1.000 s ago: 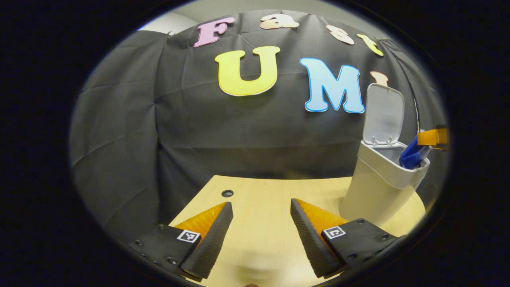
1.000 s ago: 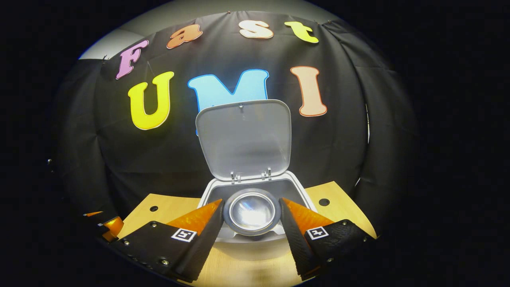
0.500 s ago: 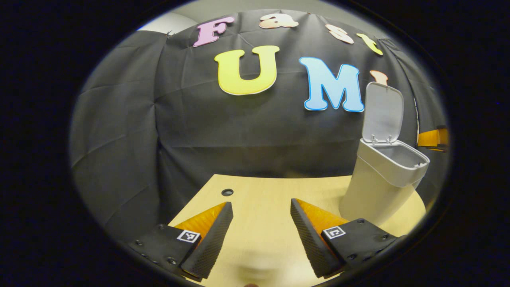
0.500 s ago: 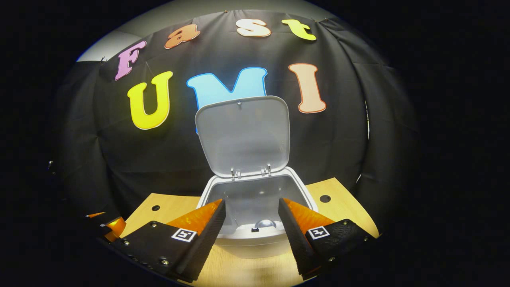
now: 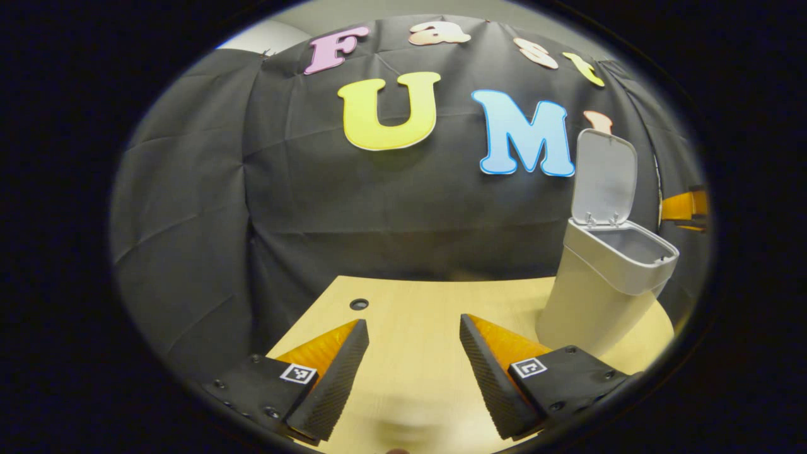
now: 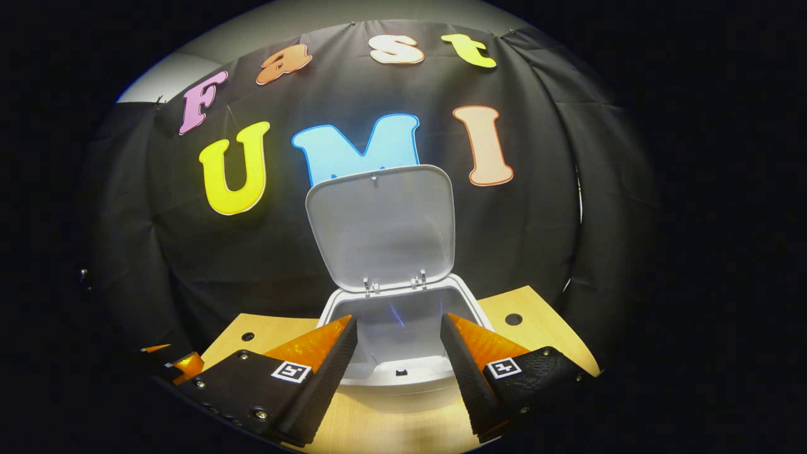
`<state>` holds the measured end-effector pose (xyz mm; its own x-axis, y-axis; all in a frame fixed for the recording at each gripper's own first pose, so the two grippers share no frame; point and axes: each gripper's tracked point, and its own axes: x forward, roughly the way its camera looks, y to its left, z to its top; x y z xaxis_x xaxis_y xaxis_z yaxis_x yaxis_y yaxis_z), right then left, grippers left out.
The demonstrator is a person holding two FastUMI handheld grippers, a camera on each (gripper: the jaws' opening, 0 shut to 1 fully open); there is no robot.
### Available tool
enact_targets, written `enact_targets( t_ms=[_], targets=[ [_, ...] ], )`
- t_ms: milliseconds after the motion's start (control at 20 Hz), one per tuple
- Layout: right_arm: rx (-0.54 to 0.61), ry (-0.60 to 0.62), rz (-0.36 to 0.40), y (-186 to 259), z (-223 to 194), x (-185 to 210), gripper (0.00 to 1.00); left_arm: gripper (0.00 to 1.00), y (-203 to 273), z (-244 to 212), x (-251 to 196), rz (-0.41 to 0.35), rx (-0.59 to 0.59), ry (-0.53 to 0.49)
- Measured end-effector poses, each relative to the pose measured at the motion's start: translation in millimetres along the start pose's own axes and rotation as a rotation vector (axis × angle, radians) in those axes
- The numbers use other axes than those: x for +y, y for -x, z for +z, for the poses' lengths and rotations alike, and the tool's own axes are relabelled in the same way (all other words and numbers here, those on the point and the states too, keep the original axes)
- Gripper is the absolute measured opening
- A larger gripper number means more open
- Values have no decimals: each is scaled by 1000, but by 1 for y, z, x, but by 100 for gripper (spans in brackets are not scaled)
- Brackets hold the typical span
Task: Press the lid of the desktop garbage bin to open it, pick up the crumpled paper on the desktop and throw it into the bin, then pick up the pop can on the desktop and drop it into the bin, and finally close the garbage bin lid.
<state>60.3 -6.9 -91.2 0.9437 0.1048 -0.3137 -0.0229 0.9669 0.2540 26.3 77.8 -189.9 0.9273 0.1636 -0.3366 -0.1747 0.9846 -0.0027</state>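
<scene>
The right hand-held gripper (image 6: 398, 353) is held wide apart with nothing in it, just in front of the bin (image 6: 403, 372). The left hand-held gripper (image 5: 413, 359) is also spread wide and bare over the table (image 5: 416, 302). Farther back, the bin's lid (image 6: 381, 230) is stood up.

We see a smooth, matt plastic bin (image 6: 403, 372) and lid (image 6: 381, 230), a pale wood-grain tabletop (image 5: 410, 315), and creased matt cloth (image 5: 189, 208) behind.
</scene>
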Motion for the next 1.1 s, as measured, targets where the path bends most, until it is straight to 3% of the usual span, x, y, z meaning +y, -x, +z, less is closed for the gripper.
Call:
enact_targets(
  t_ms=[250,300,400,450,500,550,1100],
  targets=[
    [-50,34,17,-7,27,5,86,100,0,-2,0,-4,5,-3],
    [-64,36,18,-8,33,5,86,96,0,-4,0,-4,8,-3],
    [-90,38,15,-11,44,5,86,100,2,-7,1,-3,13,-5],
    [-105,42,11,-14,49,5,86,96,1,-8,0,-3,16,-6],
    [-120,46,3,-15,55,4,86,100,0,-9,1,-1,19,-7],
    [-133,47,0,-17,60,4,86,96,0,-10,2,0,23,-6],
    [-256,66,9,-46,122,21,85,100,-16,-26,-4,-21,65,0]
  ],
)
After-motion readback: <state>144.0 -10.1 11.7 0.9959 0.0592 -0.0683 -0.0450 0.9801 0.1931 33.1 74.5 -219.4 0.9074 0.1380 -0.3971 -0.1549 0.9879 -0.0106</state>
